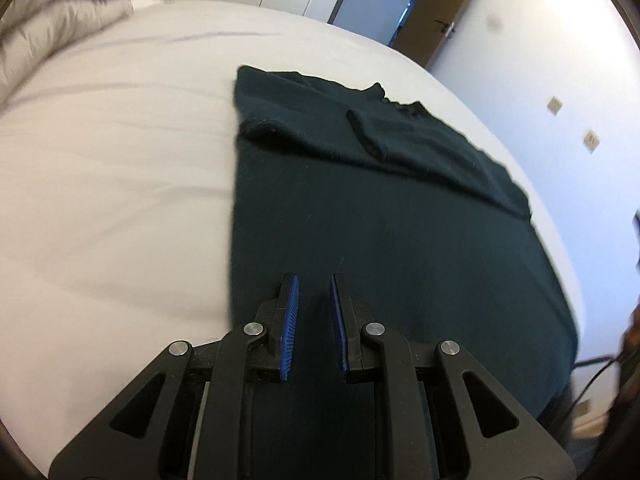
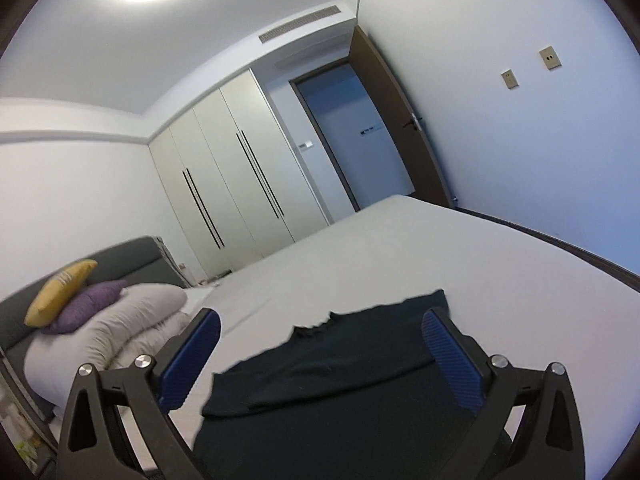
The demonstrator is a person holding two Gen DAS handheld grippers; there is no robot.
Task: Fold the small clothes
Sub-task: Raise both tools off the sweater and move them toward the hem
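Observation:
A dark green top (image 1: pixel 384 216) lies flat on the white bed (image 1: pixel 112 184), with both sleeves folded in over its upper part. My left gripper (image 1: pixel 314 280) hovers over the garment's near hem, its blue pads a narrow gap apart and holding nothing. In the right wrist view the same top (image 2: pixel 340 392) lies below my right gripper (image 2: pixel 320 320), which is wide open and empty above the cloth.
A rolled white duvet (image 2: pixel 132 332) with a yellow pillow (image 2: pixel 60 292) and a purple pillow (image 2: pixel 92 304) sits at the headboard. A white wardrobe (image 2: pixel 240 168), a doorway (image 2: pixel 360 132) and a wall with sockets (image 2: pixel 552 58) lie beyond the bed.

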